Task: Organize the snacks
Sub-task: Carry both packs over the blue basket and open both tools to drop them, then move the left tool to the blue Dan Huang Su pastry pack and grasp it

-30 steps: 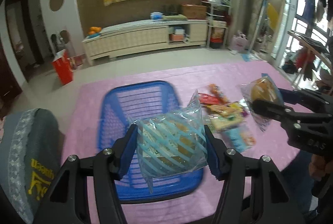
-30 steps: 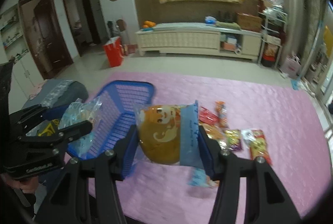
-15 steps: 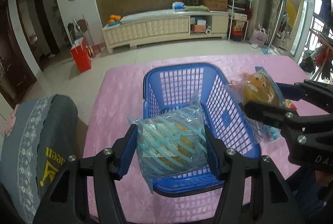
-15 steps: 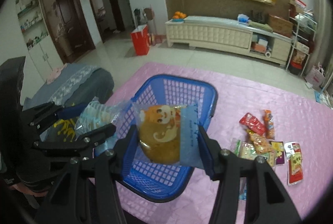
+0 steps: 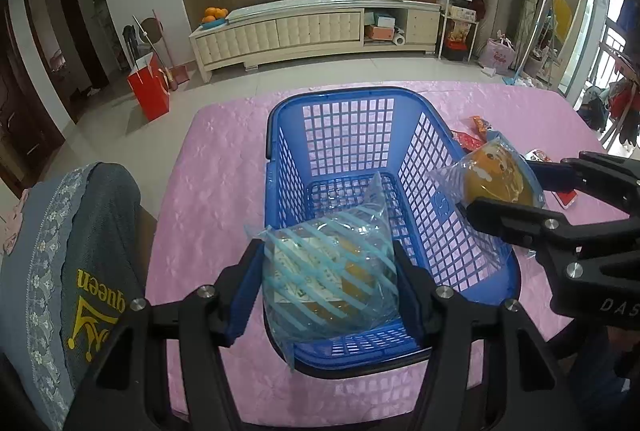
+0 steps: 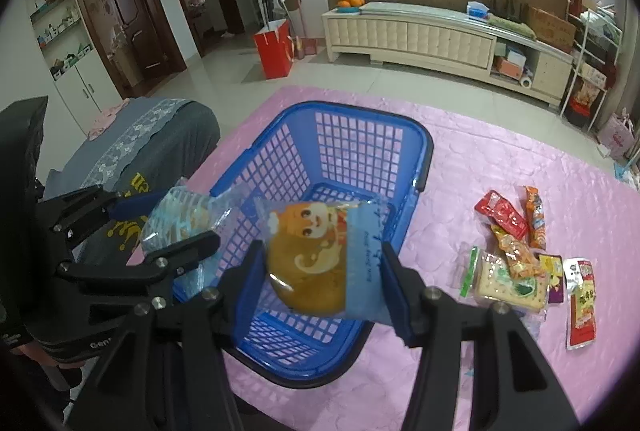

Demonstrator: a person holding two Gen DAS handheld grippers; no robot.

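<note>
Snack packets fill both grippers above the blue basket (image 5: 352, 151) on the pink-covered bench (image 5: 216, 167). The left gripper (image 5: 328, 283) is clamped on a blue-striped clear cake packet (image 5: 332, 271); the right gripper (image 6: 320, 271) is clamped on a cartoon-printed cake packet (image 6: 316, 263). Only the right wrist view shows the whole pile of loose snacks (image 6: 520, 255) beside the basket, and the doorways (image 6: 124, 11) beyond; the left wrist view shows just its edge.

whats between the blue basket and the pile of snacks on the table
Only bare pink tablecloth lies between the blue basket and the snack pile; the right wrist view shows it.
</note>
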